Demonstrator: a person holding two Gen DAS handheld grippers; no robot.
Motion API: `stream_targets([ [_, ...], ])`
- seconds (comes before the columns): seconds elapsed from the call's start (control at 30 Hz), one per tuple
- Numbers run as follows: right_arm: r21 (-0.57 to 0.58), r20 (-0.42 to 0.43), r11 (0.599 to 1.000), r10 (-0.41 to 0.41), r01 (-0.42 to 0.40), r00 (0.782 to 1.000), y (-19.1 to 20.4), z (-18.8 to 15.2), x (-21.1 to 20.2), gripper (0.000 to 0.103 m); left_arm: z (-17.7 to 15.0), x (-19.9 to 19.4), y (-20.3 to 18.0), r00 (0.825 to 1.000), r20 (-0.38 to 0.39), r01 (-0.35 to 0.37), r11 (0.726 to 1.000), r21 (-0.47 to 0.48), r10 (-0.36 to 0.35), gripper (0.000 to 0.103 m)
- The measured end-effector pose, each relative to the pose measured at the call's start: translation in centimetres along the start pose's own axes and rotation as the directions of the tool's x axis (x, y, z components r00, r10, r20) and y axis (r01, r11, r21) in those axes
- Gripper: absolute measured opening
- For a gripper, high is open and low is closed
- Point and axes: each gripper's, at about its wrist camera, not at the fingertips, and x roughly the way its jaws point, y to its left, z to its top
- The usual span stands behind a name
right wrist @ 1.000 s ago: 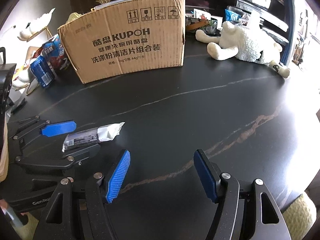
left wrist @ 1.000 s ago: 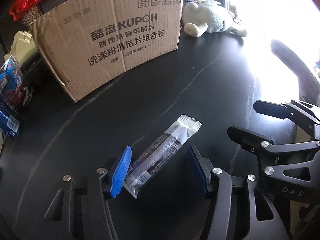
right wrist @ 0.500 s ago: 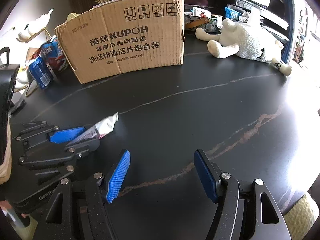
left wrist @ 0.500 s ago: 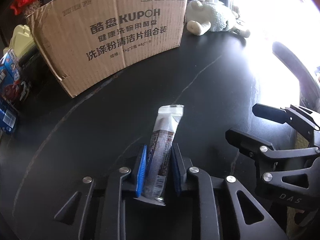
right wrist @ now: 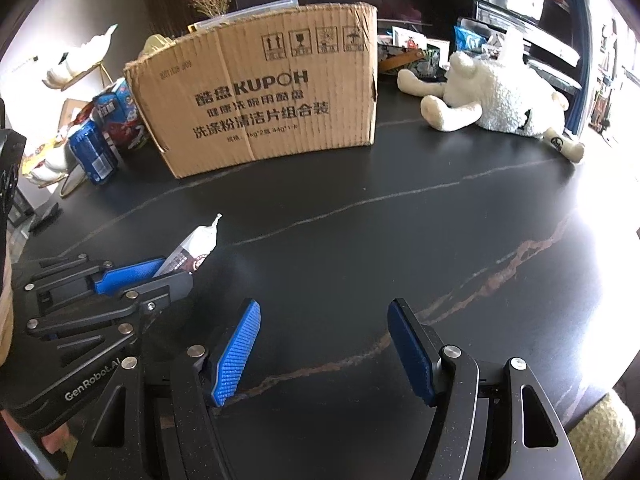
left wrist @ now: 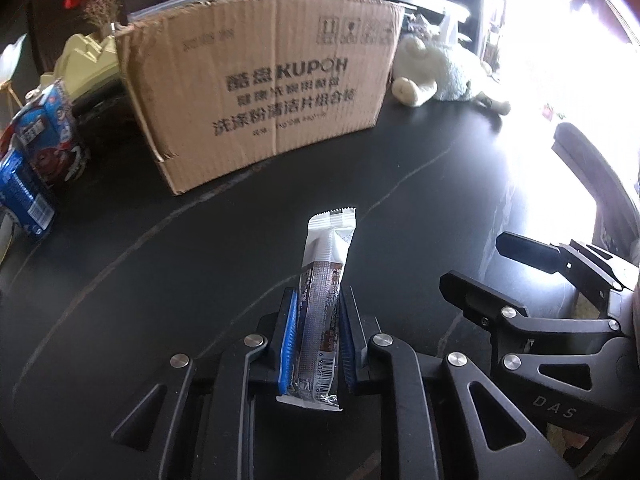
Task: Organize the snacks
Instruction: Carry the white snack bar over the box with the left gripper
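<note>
Because the cardboard box (left wrist: 264, 92) is the largest thing on the dark table (right wrist: 400, 240) and stands with its top open, it is probably the place where the snacks must go, so the step in hand is, in my judgement, to carry the snack bar (left wrist: 322, 300) to it. The box stands at the far side of the table, well apart from both grippers, with a white plush toy (right wrist: 492, 96) lying to its right and some blue snack packages (right wrist: 108, 128) just beside its left corner. The left gripper (left wrist: 318, 340) is clamped on the lower half of the bar, its blue pads pressing the two sides of the wrapper, and the bar points forward and a little upward, with its white sealed end free in the air above the table. The right gripper (right wrist: 324, 348) hovers near, with its fingers wide apart and nothing between them. To do this step well, the left hand should raise the bar high enough to pass over the near wall of the box before going forward, and keep the pressure steady, because the smooth wrapper may slide. The bar should be released only when it is fully above the opening. The right gripper should stay out of the way.
</note>
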Motion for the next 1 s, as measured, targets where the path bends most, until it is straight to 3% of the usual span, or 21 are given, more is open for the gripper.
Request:
stream_targets([
  [0.57, -0.063, 0.107, 0.998, 0.012, -0.005, 0.994, 1.7, 2.6, -4.4, 0.067, 1.4, -5.2, 0.7, 0.993, 0.117, -0.013, 0.996, -0.088, 0.024, 0.020],
  [0.7, -0.078, 0.127, 0.997, 0.026, -0.016, 0.992, 2.0, 3.7, -5.4, 0.067, 2.2, -6.5, 0.8, 0.991, 0.117, -0.049, 0.993, -0.110, 0.062, 0.020],
  [1.0, -0.105, 0.170, 0.994, 0.055, -0.037, 0.984, 2.5, 7.1, -7.2, 0.067, 5.2, -9.6, 1.3, 0.982, 0.174, -0.054, 0.990, -0.131, 0.077, 0.020],
])
